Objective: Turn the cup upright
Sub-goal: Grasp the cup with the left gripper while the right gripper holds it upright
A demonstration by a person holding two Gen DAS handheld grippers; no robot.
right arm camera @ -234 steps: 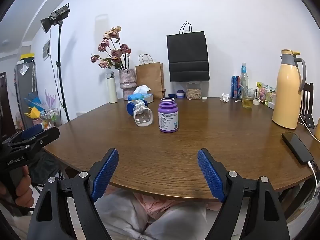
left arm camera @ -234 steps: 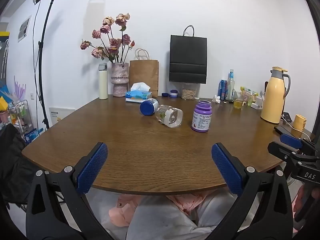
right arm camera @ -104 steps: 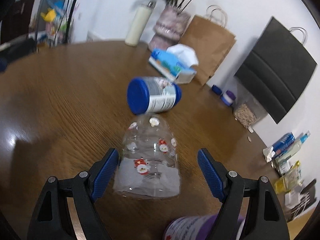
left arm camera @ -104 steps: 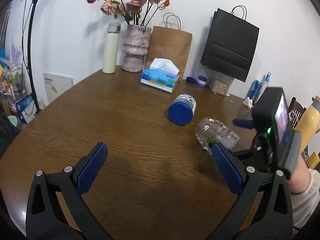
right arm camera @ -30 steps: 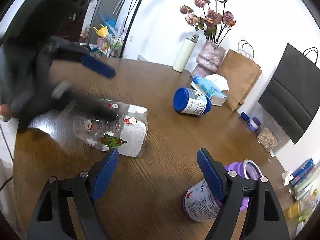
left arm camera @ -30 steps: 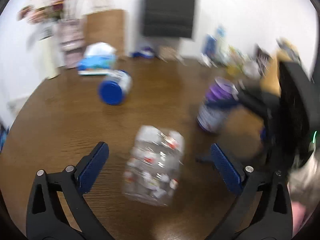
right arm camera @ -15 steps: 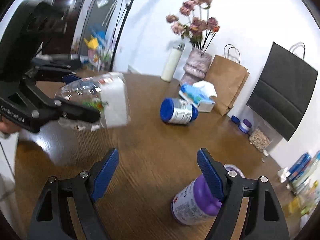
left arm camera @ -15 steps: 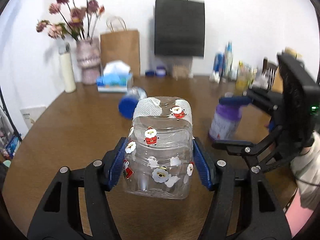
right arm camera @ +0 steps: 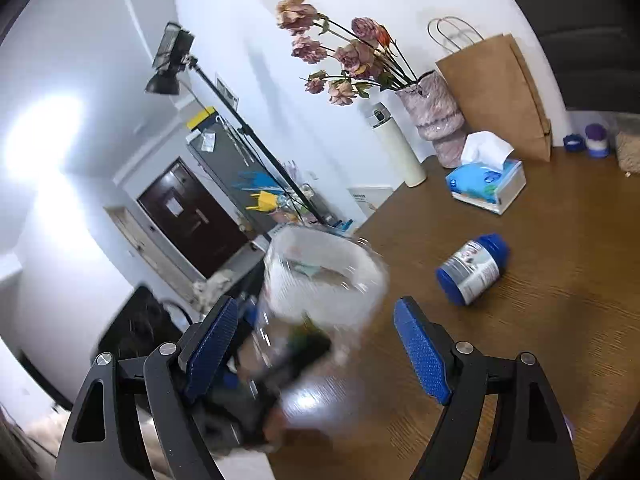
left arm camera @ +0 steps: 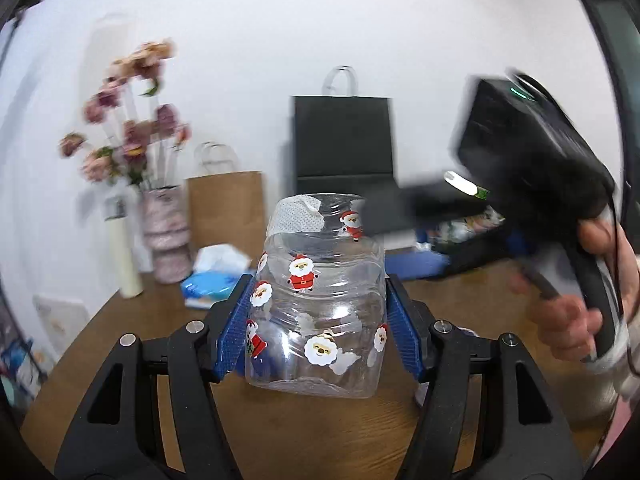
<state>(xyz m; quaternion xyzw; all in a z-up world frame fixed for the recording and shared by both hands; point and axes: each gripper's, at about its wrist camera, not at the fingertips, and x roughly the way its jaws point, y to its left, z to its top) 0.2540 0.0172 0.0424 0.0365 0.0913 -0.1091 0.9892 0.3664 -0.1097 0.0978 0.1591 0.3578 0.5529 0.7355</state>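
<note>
— Item one, the cup (left arm camera: 316,304)?

— Clear plastic, Santa stickers, white tape at the mouth. Clamped between the blue pads of the left gripper (left arm camera: 316,336), held above the table (left arm camera: 320,432), mouth up, base down. Roughly upright, as I judge it.

— And the task's progress?

— The turn looks done. Left to do, I'd say: set it down on its base and let go. It is not resting on the wood yet.

— Item two, the right gripper (right arm camera: 316,344)?

— Jaws spread wide, holding nothing. In its own view the cup's taped rim (right arm camera: 324,276) sits blurred between and beyond the fingers, not touched by them.

— Around the cup?

— Blue-capped bottle (right arm camera: 472,270) lying on its side beyond it; tissue box (right arm camera: 486,182) further back; vase (right arm camera: 434,116) and brown bag (right arm camera: 500,92) at the wall.

— Against half a second ago?

— The left grip was already closed on the cup then, tilted in the air. Now it stands straighter. A second ago it lay on its side on the table, ungripped. The right gripper has swung close to the cup, empty as before.
</note>
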